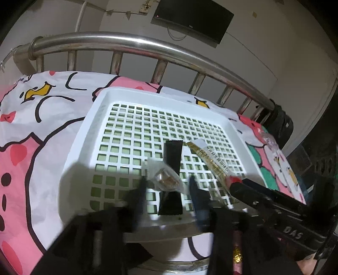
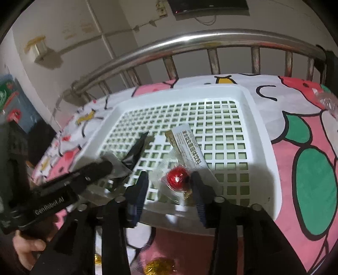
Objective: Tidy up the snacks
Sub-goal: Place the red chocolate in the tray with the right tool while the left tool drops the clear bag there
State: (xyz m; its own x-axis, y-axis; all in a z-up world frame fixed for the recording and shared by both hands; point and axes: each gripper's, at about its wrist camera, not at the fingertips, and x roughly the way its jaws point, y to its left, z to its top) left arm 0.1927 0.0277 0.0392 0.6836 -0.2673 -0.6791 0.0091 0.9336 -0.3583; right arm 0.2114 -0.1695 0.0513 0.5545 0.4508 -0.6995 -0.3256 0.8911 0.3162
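A white lattice basket (image 1: pixel 90 118) (image 2: pixel 259 118) lies on the cartoon bedsheet. Inside it lie a black packet (image 1: pixel 172 156) (image 2: pixel 137 149) and a gold-and-white stick packet (image 1: pixel 213 157) (image 2: pixel 190 148). My left gripper (image 1: pixel 166 183) is open over the basket's near part, with a clear-wrapped brown snack (image 1: pixel 165 177) between its fingers. My right gripper (image 2: pixel 170 179) is open, with a clear-wrapped red foil ball (image 2: pixel 176 176) between its fingers. The right gripper also shows in the left wrist view (image 1: pixel 238 184), and the left gripper in the right wrist view (image 2: pixel 99 169).
A steel bed rail (image 1: pixel 147 45) (image 2: pixel 190 38) runs behind the basket. A clear-wrapped snack (image 1: pixel 269 140) (image 2: pixel 326 99) lies on the sheet to the right. Gold foil balls (image 2: pixel 159 265) (image 1: pixel 237 256) lie near the front edge. A dark screen (image 1: pixel 192 20) hangs on the wall.
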